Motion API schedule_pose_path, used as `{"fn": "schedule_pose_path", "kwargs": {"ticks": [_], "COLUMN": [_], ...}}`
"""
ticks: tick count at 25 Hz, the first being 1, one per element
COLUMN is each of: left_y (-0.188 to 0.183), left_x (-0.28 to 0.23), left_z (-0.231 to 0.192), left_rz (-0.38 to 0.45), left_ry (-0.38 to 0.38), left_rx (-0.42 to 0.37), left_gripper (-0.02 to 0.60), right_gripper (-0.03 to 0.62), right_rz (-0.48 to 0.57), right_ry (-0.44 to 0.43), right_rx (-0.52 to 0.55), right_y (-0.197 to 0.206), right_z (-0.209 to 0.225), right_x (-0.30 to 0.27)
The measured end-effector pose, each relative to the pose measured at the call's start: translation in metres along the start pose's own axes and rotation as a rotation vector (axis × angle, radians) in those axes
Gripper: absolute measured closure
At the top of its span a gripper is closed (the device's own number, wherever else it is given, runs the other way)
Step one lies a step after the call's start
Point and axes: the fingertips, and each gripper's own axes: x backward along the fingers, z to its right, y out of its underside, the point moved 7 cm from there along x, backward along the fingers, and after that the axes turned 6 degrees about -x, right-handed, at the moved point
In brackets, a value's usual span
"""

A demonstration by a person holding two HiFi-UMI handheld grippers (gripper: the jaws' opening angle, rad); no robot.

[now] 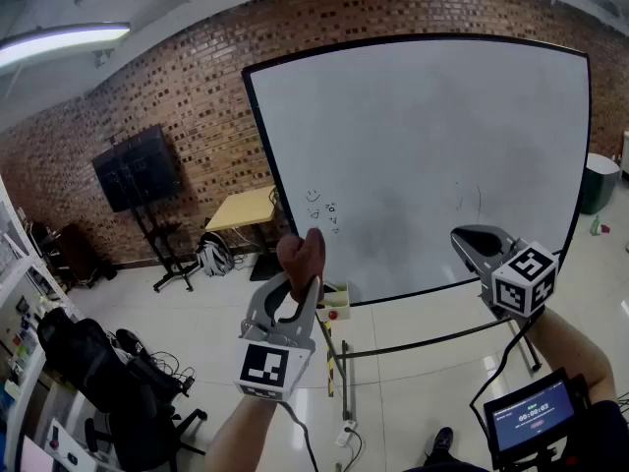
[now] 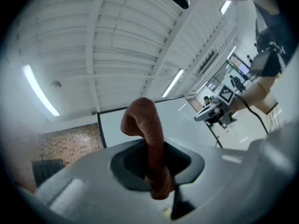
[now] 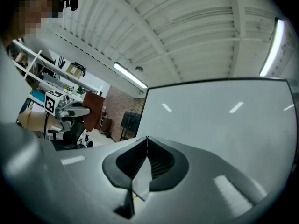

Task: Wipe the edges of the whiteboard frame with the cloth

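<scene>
A large whiteboard (image 1: 432, 155) with a thin black frame (image 1: 263, 141) stands on a wheeled stand before the brick wall. My left gripper (image 1: 300, 283) is shut on a brown cloth (image 1: 302, 257), which sticks up from its jaws just short of the board's lower left part. In the left gripper view the cloth (image 2: 148, 139) curls over in front of the board (image 2: 187, 120). My right gripper (image 1: 470, 239) is shut and holds nothing, near the board's lower right. In the right gripper view its jaws (image 3: 146, 141) meet, facing the board (image 3: 219, 120).
A black TV on a stand (image 1: 140, 170) and a yellow table (image 1: 244, 207) stand at the left of the board. Black office chairs (image 1: 108, 372) crowd the lower left. A small screen (image 1: 531, 416) hangs at the person's right side. A red-topped box (image 1: 334, 303) sits on the board stand.
</scene>
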Motion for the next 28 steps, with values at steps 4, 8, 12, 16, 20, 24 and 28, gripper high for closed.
{"fn": "schedule_pose_path", "kwargs": {"ticks": [4, 8, 12, 16, 20, 24, 28], "left_y": [-0.059, -0.097, -0.122, -0.138, -0.138, -0.144, -0.146], "left_x": [-0.059, -0.136, -0.205, -0.243, -0.268, -0.299, -0.293], "left_z": [-0.039, -0.086, -0.129, -0.148, -0.157, -0.170, -0.184], "left_rz": [0.082, 0.063, 0.062, 0.087, 0.082, 0.125, 0.237], "left_ry": [-0.058, -0.131, -0.182, -0.200, -0.188, -0.144, 0.015], "left_rx": [-0.089, -0.145, -0.086, -0.028, -0.033, -0.025, 0.030], "left_gripper": [0.511, 0.511, 0.511, 0.511, 0.511, 0.511, 0.511], "right_gripper": [0.583, 0.585, 0.585, 0.585, 0.585, 0.585, 0.583], "right_rz": [0.177, 0.279, 0.292, 0.288, 0.293, 0.305, 0.316], "right_ry": [-0.044, -0.097, -0.178, -0.213, -0.266, -0.346, -0.489], "right_rx": [0.125, 0.282, 0.375, 0.420, 0.413, 0.324, 0.192], "right_y": [-0.086, -0.160, -0.213, -0.241, -0.247, -0.261, -0.278], "right_z": [0.011, 0.046, 0.090, 0.119, 0.132, 0.145, 0.124], "right_x": [-0.025, -0.069, -0.115, -0.140, -0.165, -0.194, -0.215]}}
